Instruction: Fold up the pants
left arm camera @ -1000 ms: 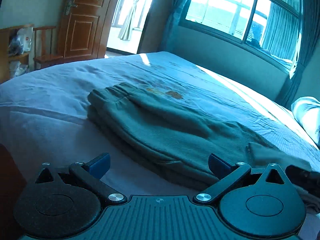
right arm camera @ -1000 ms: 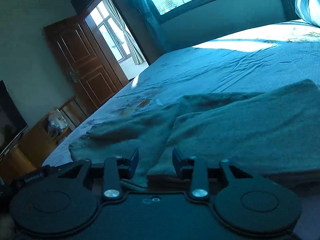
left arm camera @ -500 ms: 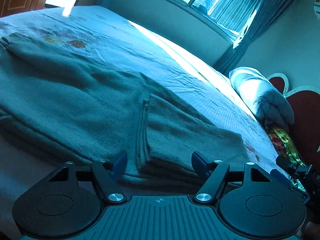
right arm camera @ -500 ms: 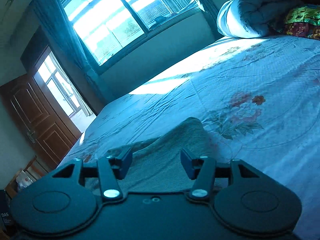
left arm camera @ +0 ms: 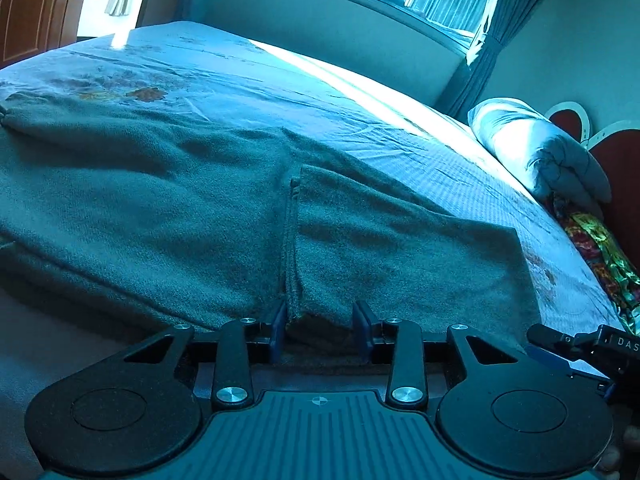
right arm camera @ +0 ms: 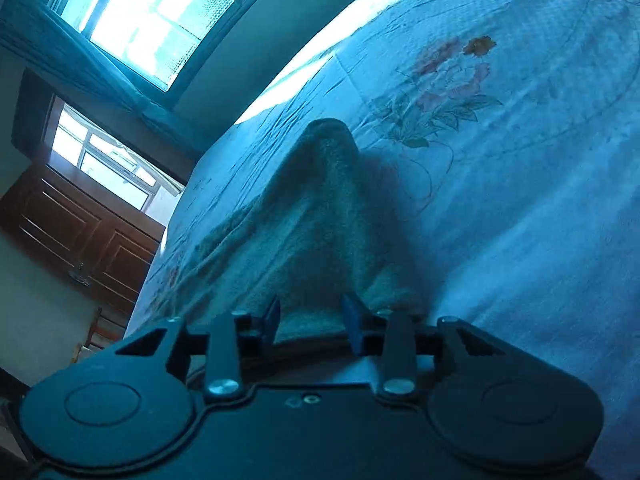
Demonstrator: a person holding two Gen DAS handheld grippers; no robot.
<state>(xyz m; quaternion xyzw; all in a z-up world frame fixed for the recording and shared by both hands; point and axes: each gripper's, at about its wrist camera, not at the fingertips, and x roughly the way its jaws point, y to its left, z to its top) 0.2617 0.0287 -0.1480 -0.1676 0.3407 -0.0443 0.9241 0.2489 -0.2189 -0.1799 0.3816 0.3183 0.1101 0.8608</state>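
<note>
Grey-green fleece pants point(left arm camera: 168, 216) lie on the bed, their leg part folded back over them point(left arm camera: 392, 240). My left gripper point(left arm camera: 320, 326) has its jaws partly closed around the near edge of the folded leg, with cloth between the blue pads. My right gripper point(right arm camera: 312, 322) likewise has cloth of the pants point(right arm camera: 312, 208) between its pads at the leg's far end. The right gripper point(left arm camera: 580, 346) also shows at the left wrist view's right edge.
The bed sheet point(right arm camera: 520, 160) is light blue with a flower print. A rolled quilt point(left arm camera: 540, 152) and a colourful cloth point(left arm camera: 600, 248) lie by the red headboard point(left arm camera: 624, 184). A window point(right arm camera: 152, 20) and a wooden door point(right arm camera: 80, 232) stand behind.
Both grippers moved from the waist side towards the folded leg end. Their jaws narrowed from wide open to closing on the cloth edge.
</note>
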